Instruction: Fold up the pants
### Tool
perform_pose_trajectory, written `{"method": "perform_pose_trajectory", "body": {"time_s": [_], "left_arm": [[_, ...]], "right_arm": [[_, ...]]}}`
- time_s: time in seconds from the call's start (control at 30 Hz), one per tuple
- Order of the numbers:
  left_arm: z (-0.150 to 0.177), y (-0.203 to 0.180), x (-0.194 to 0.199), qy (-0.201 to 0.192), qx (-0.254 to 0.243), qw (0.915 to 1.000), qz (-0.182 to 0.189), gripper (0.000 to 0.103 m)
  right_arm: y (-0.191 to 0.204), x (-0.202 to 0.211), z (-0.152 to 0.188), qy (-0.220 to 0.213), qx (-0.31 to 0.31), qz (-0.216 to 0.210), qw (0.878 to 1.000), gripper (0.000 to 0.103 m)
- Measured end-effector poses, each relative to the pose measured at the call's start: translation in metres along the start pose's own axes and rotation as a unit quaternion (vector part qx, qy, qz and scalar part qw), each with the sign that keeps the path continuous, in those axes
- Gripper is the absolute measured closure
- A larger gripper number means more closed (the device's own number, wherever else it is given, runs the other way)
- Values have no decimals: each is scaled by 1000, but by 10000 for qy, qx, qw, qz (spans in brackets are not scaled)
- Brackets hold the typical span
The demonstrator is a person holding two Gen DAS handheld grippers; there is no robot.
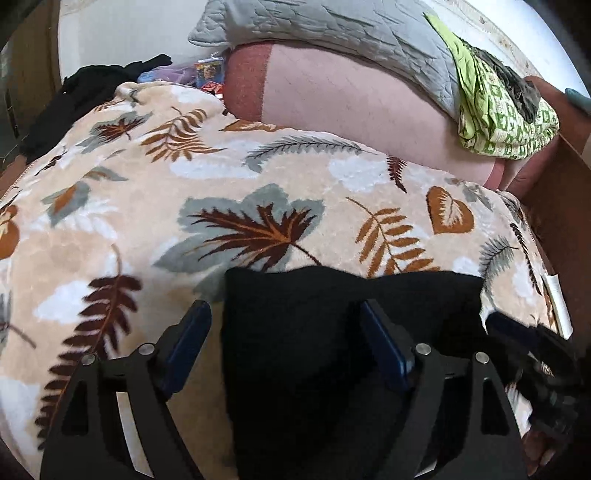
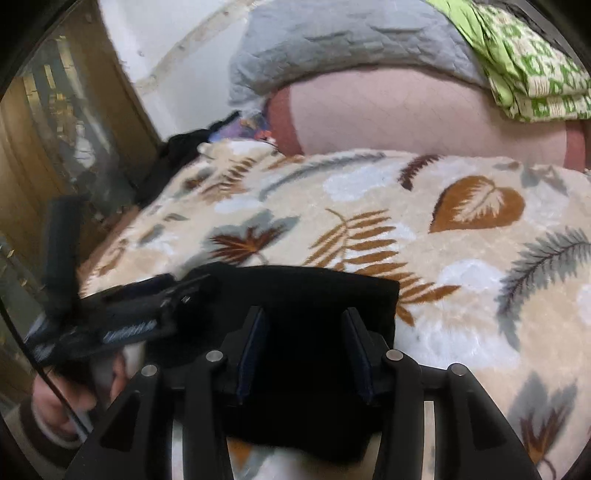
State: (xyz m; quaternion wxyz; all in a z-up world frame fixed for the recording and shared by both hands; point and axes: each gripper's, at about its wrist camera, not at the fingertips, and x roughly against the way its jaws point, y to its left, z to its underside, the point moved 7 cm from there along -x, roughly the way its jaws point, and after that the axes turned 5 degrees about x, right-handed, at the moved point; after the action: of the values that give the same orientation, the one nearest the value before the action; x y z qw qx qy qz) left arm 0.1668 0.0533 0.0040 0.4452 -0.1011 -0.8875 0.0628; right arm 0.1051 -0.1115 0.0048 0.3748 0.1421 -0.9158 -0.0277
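The black pants lie folded into a compact dark bundle on the leaf-patterned blanket at the near edge of the bed. My left gripper is open, its left finger over the blanket and its right finger over the pants. In the right wrist view the pants lie under my right gripper, which is open with both blue pads over the cloth. The left gripper shows blurred at the left of that view, held in a hand. The right gripper shows at the right edge of the left wrist view.
A pink pillow and a grey quilted pillow lie at the head of the bed. A green patterned cloth sits at the right. Another black garment lies far left. A wooden cabinet with glass stands at the left.
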Motion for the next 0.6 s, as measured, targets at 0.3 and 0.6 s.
{"method": "perform_pose_trajectory", "body": {"time_s": [0.3,0.6], "left_arm": [[29,-6,10,34,-223,9991,-365,20],[33,-16,62,-510,-265,9975,-406,20]], "right_arm": [[11,-3,41,296,490,631,9964,57],[18,48,18,-266,65,460,9986,46]]}}
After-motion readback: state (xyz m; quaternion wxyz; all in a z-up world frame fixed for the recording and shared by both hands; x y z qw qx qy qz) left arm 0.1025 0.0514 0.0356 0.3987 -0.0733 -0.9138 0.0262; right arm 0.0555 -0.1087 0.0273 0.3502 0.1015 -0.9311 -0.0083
